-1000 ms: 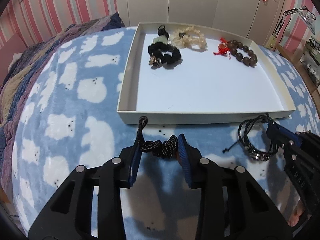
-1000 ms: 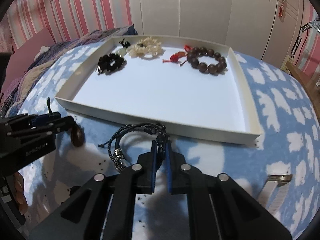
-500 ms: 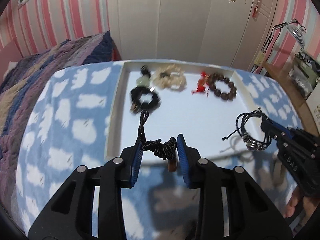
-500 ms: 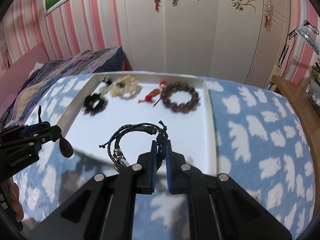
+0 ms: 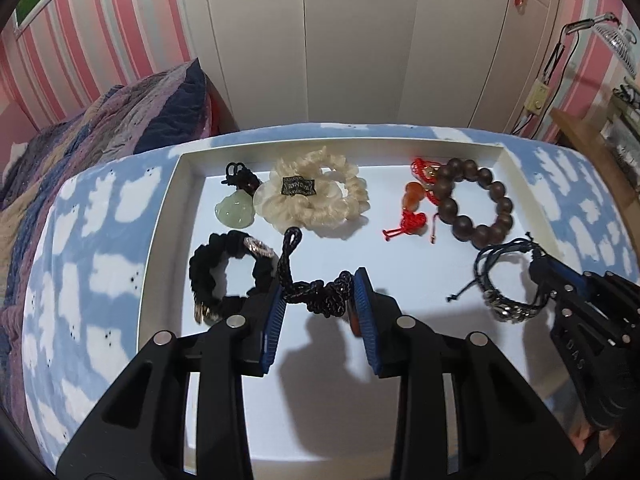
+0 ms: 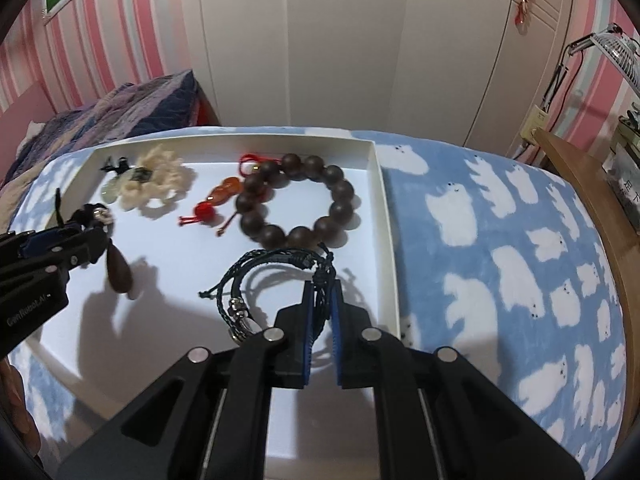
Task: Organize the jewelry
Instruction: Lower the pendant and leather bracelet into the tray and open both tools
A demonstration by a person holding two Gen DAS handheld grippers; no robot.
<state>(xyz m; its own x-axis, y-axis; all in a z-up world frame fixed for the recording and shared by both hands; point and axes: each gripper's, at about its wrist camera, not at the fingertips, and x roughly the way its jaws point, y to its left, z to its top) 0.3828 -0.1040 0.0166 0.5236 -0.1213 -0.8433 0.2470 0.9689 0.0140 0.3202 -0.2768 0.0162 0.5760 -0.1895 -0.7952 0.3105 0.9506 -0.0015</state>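
Note:
My left gripper (image 5: 320, 296) is shut on a black braided cord necklace (image 5: 316, 300) with a brown drop pendant (image 6: 118, 274), held above the white tray (image 5: 168, 220). My right gripper (image 6: 322, 292) is shut on a black braided leather bracelet (image 6: 260, 280) with metal beads, also over the tray; it shows in the left wrist view (image 5: 504, 284) too. In the tray lie a brown wooden bead bracelet (image 5: 476, 204), a red knotted charm (image 5: 416, 208), a cream scrunchie (image 5: 316, 196), a green jade pendant (image 5: 234, 210) and a black scrunchie (image 5: 224, 272).
The tray rests on a blue blanket with white bear shapes (image 6: 500, 260). A striped quilt (image 5: 100, 132) lies at the left. White wardrobe doors (image 6: 360, 48) stand behind. A wooden table edge (image 6: 592, 200) is at the right.
Both grippers have lifted their pieces off the blanket and carried them forward over the tray's front wall; they now hang above the tray's white floor.

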